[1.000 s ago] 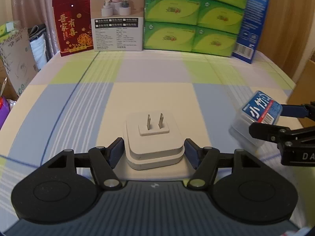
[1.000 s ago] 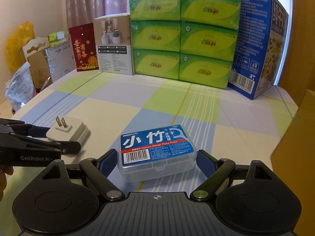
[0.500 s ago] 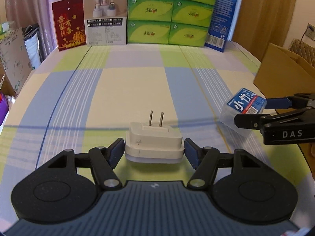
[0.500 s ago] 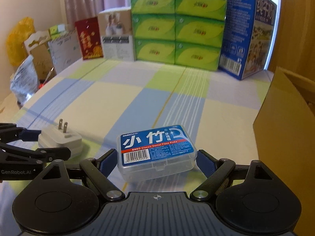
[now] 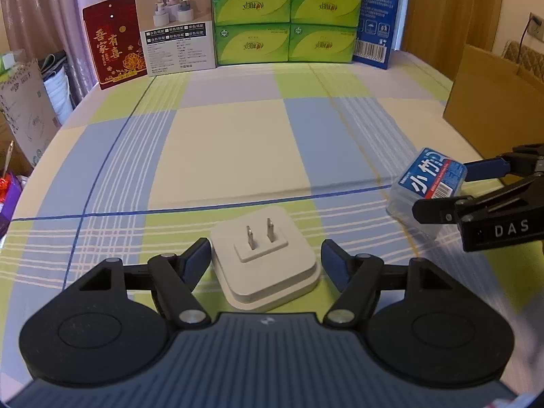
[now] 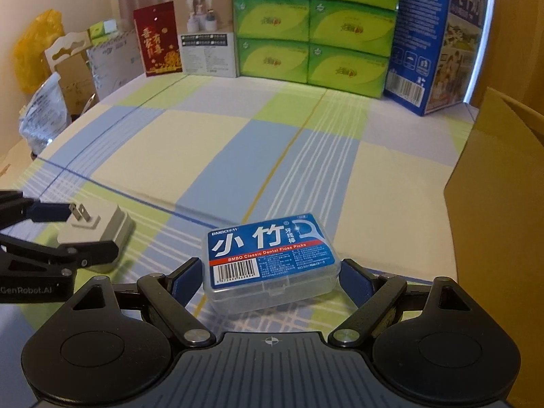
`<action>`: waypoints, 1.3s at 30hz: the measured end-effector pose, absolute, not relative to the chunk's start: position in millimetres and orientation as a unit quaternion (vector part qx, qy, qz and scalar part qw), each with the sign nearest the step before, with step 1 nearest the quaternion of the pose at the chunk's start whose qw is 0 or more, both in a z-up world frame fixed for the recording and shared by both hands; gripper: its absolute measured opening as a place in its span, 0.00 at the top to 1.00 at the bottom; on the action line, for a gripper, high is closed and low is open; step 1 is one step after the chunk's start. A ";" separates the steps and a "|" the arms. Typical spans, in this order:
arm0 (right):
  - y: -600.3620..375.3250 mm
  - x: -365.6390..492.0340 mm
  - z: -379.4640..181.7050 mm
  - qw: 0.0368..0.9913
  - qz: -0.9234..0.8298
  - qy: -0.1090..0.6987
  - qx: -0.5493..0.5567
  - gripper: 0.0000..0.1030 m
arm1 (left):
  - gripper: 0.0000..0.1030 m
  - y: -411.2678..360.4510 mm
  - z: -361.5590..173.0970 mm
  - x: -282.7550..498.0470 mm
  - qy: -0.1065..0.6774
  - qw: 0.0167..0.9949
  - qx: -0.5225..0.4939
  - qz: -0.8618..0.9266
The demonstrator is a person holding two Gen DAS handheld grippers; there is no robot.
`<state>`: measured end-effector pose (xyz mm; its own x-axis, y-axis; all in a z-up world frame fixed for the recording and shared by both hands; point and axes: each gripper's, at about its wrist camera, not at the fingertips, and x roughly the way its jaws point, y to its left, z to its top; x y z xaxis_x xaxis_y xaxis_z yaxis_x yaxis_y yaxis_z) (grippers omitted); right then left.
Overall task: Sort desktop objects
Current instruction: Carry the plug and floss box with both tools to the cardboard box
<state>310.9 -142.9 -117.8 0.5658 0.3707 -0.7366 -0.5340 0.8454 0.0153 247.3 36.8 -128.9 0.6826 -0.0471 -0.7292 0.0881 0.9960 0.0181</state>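
The left gripper (image 5: 266, 260) clamped the white plug (image 5: 267, 260) and the right gripper (image 6: 269, 278) clamped the floss box (image 6: 270, 261), both just above the checked cloth (image 5: 221, 142). Carrying seemed under way (the cardboard box (image 6: 503, 183) looked a likely destination); next, each needed moving over its container and opening.

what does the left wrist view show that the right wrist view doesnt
Only the left wrist view shows a wall socket with a cable at far right and the top face of the white plug adapter between the left gripper fingers.

Only the right wrist view shows a yellow bag at far left and the full label of the floss pick box between the right gripper fingers.

Both show the green tissue packs, the red packet, the blue carton and the cardboard box.
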 end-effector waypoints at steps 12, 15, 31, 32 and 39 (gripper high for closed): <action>-148.5 317.6 -132.0 0.875 0.254 0.399 -0.105 0.14 | 0.39 47.1 -133.3 253.8 0.406 0.913 -0.003 -0.046; -148.3 317.8 -133.1 0.875 0.258 0.396 -0.106 0.13 | 0.39 47.2 -133.4 254.9 0.406 0.913 -0.006 -0.043; -139.2 324.2 -129.3 0.879 0.257 0.381 -0.126 0.18 | 0.42 41.7 -133.6 256.0 0.415 0.908 -0.008 -0.046; -139.3 322.9 -125.9 0.881 0.255 0.376 -0.128 0.18 | 0.42 41.5 -131.8 255.1 0.413 0.909 -0.011 -0.048; -148.5 313.5 -105.7 0.895 0.232 0.363 -0.112 0.18 | 0.42 35.4 -118.2 244.4 0.399 0.915 -0.012 -0.061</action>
<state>313.5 -148.5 -105.7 0.6282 0.3344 -0.7026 -0.4978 0.8667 -0.0325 244.4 35.4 -118.2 0.6737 -0.1205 -0.7291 0.1017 0.9924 -0.0700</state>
